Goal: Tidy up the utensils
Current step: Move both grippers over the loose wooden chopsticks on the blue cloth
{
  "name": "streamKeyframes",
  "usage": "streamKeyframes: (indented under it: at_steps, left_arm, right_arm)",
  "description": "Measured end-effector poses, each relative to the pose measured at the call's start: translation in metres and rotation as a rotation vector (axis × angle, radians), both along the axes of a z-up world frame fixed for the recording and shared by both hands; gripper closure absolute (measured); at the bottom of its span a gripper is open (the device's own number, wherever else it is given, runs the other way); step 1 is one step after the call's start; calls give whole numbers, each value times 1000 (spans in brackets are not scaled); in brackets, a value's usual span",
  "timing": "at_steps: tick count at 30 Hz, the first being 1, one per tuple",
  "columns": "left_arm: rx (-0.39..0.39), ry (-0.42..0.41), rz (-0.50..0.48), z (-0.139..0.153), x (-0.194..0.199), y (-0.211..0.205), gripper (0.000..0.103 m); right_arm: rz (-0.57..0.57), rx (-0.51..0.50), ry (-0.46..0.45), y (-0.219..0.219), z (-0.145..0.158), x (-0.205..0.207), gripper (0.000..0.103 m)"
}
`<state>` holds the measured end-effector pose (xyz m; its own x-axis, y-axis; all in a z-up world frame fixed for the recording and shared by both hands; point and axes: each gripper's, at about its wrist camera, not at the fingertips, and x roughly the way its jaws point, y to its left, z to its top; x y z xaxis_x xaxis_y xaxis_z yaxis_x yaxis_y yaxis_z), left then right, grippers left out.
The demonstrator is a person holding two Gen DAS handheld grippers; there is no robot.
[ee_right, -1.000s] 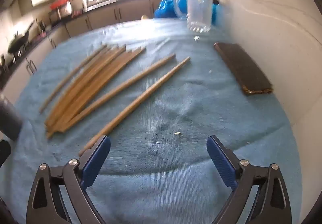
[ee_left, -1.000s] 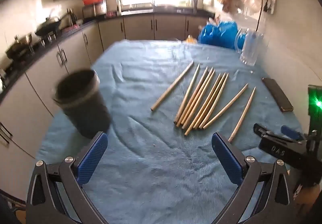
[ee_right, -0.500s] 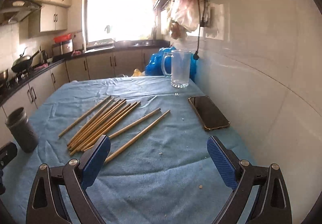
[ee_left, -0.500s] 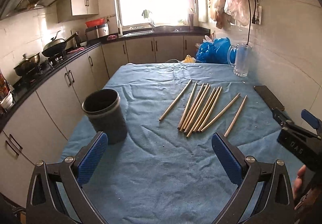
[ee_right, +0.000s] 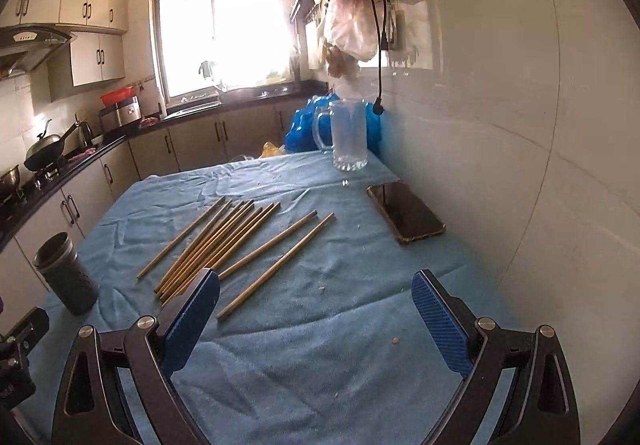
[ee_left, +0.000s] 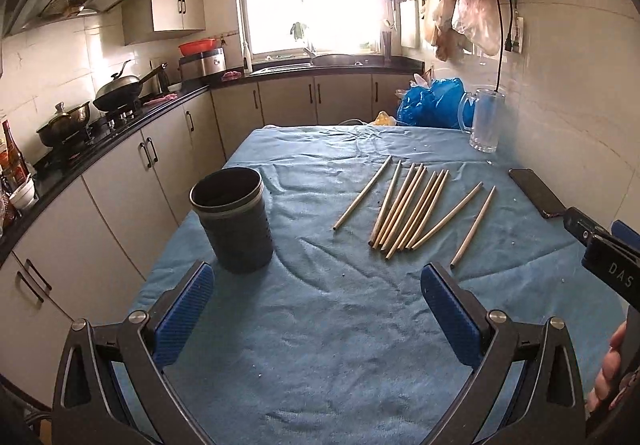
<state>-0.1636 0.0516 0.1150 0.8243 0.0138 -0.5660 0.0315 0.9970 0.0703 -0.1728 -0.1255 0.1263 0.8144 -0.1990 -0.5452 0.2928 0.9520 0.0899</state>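
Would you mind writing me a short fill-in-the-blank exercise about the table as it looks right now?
1. The wooden chopsticks lie flat on the ____ towel covering the table.
2. The dark holder stands upright and holds ____ chopsticks.
3. The phone lies between the chopsticks and the ____.
4. The left gripper and right gripper both have their jaws ____, gripping nothing.

Missing words: blue; no; wall; open
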Motion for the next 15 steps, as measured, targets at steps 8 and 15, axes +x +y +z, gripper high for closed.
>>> streamKeyframes:
  at_steps: [8, 15]
  left_arm:
    - [6, 36, 3, -10, 9, 0, 0]
    - [14, 92, -17, -23, 30, 0, 0]
  right_arm:
    - [22, 26, 36, 1, -12, 6, 5]
    - [42, 67, 92, -9, -30, 19, 5]
